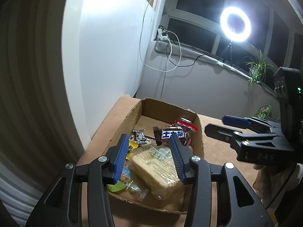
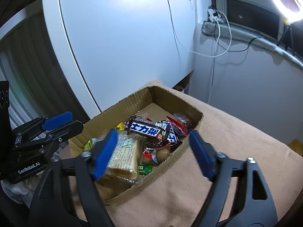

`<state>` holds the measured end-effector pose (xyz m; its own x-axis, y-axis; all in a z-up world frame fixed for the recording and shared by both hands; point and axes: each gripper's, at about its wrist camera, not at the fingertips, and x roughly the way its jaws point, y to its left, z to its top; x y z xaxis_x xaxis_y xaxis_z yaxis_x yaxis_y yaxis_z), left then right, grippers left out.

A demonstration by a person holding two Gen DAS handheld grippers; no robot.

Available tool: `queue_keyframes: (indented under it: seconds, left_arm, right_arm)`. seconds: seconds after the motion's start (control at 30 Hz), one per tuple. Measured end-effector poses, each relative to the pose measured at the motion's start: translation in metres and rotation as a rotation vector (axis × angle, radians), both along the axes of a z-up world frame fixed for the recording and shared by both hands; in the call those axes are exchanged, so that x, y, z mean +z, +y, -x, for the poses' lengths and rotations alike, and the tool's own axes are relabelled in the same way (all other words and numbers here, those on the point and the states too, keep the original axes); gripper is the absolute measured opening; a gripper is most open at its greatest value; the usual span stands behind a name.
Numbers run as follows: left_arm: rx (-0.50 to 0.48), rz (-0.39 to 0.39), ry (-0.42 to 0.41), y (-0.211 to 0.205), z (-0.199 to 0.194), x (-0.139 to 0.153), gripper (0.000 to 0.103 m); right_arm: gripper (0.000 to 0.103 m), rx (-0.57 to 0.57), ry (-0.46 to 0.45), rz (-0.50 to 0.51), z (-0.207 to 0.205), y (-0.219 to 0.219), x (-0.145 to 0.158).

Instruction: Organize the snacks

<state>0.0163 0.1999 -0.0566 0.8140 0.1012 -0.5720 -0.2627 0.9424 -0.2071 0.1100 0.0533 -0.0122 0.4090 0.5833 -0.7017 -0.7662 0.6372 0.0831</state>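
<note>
An open cardboard box (image 1: 199, 130) (image 2: 121, 106) of snacks sits on a tan cloth. It holds a wrapped biscuit pack (image 1: 157, 168) (image 2: 123, 155), brown chocolate bars (image 1: 173, 134) (image 2: 146, 129), a red packet (image 1: 186, 123) (image 2: 179, 123), a small black-and-white candy (image 1: 139, 136) and other small sweets. My left gripper (image 1: 148, 141) is open and empty, hovering above the biscuit pack. My right gripper (image 2: 152, 134) is open and empty, hovering over the box's near right side. Each gripper shows in the other's view: the right gripper (image 1: 223, 124), the left gripper (image 2: 74, 122).
A white cabinet (image 2: 117, 47) stands behind the box on the left. A windowsill with cables (image 1: 170, 49), a plant (image 1: 258, 66) and a bright ring light (image 1: 235, 24) lie beyond. A green packet (image 1: 264, 111) lies at the far right. The tan cloth (image 2: 236, 132) spreads right of the box.
</note>
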Motion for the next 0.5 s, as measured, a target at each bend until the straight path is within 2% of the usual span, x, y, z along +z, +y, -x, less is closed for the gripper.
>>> queue_keyframes:
  seconds: [0.13,0.27,0.5]
  left_arm:
    - [0.021,-0.007,-0.004,-0.003,0.008,0.003,0.05]
    - [0.043,-0.025,-0.012,-0.008,0.018,0.007,0.063]
    - [0.085,-0.063,-0.02,-0.018,0.031,0.013,0.072]
  right_arm:
    - [0.083,-0.024,-0.048,0.009,0.012,-0.006,0.008]
    - [0.083,-0.044,-0.062,-0.008,0.019,-0.016,0.015]
    - [0.083,-0.122,-0.113,-0.015,0.028,-0.033,0.02]
